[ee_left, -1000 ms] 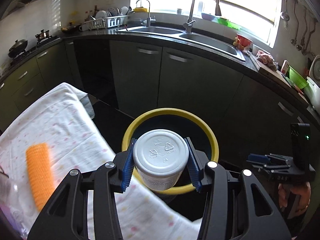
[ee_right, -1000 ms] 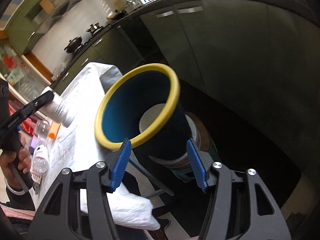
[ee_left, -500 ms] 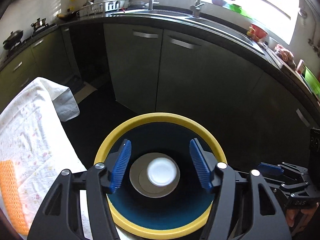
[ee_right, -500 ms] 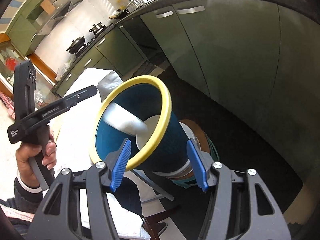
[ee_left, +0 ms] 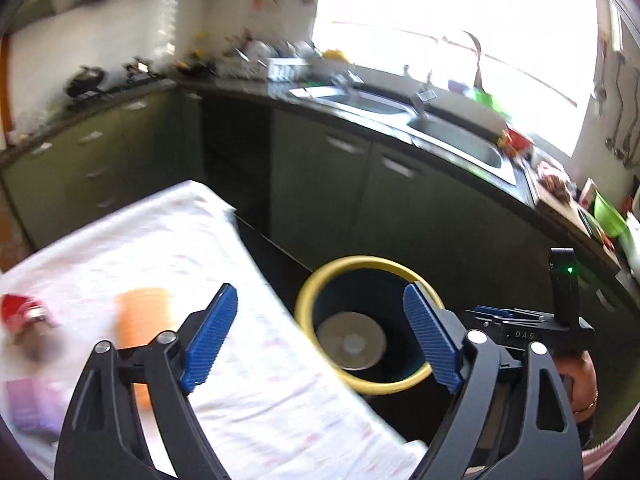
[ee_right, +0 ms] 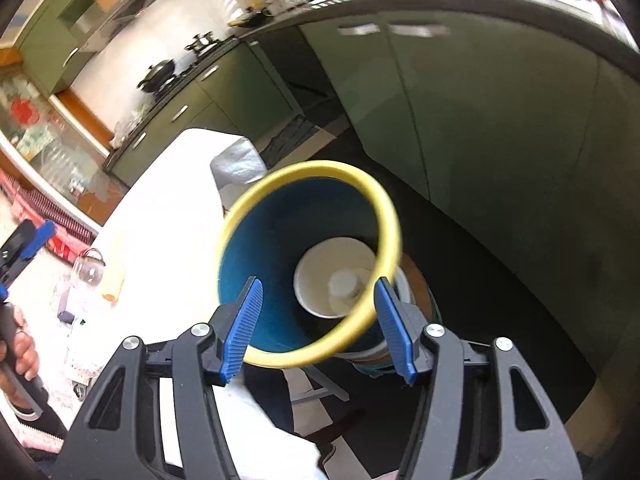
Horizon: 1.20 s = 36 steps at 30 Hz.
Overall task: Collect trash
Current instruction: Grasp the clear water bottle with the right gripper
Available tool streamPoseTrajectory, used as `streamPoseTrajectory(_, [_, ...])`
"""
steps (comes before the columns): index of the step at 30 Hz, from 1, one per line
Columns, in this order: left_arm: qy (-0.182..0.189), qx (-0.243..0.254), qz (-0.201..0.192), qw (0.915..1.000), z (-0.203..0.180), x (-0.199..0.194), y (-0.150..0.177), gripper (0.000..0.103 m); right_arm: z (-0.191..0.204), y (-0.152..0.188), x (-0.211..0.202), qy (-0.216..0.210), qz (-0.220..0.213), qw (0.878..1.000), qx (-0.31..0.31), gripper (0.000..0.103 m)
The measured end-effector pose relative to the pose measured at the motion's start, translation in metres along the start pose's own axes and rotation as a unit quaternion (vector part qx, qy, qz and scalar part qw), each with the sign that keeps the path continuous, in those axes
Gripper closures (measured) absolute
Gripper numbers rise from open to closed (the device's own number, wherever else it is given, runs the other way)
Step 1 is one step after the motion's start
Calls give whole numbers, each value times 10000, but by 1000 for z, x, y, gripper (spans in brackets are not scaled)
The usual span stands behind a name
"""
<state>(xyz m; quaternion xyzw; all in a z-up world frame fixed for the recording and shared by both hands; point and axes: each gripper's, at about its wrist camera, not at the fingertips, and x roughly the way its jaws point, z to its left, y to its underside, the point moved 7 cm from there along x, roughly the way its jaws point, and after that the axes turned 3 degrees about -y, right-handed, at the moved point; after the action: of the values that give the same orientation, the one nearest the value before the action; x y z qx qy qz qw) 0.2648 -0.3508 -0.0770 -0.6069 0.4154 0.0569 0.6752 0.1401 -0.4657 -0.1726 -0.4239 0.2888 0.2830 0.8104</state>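
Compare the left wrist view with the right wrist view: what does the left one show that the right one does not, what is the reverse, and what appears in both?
Only the left wrist view shows the sink, the bright window, an orange object and a red item on the cloth, and the left gripper, its jaws opening with nothing between them.

Only the right wrist view shows the right gripper clamped on the bin's sides, and a clear bottle.

Both show the yellow-rimmed bin with a white container inside, the white cloth and the green cabinets.
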Motion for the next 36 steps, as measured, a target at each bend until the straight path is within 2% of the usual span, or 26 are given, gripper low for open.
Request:
streamPoseTrajectory(4, [-594, -124, -373, 9975, 69, -63, 15, 11, 69, 4, 3, -120, 40, 9985, -526, 47])
streamPoseTrajectory(8, [-1223, -346, -530, 9905, 138, -112, 46, 11, 161, 26, 22, -458, 396, 9897, -1301, 47])
streamPoseTrajectory(11, [-1503, -722, -539, 9845, 192, -148, 79, 10, 232, 49, 46, -839, 993, 9740, -1857, 46])
streamPoseTrajectory(14, [-1826, -1009, -524, 9766, 233, -171, 111, 8, 298, 66, 71, -1102, 1690, 9489, -2427, 44])
streamPoseTrajectory(17, [-2035, -1260, -521, 9695, 258, -186, 141, 8, 337, 73, 96, -1047, 2364, 9256, -2763, 42])
streamPoseTrajectory(19, [-2072, -1537, -475, 9650, 276, -194, 164, 8, 356, 81, 110, -996, 2798, 9091, -2922, 34])
streamPoseTrajectory(24, [-2067, -1920, -423, 9584, 304, -202, 193, 8, 380, 103, 140, -705, 3596, 8716, -3258, 28])
streamPoseTrajectory(28, [-1992, -1943, -402, 9596, 306, -201, 200, 8, 385, 110, 159, -502, 3889, 8586, -3301, 27])
streamPoseTrajectory(36, [-1971, -1895, -350, 9613, 298, -199, 200, 8, 388, 122, 184, -99, 4010, 8431, -3581, 27])
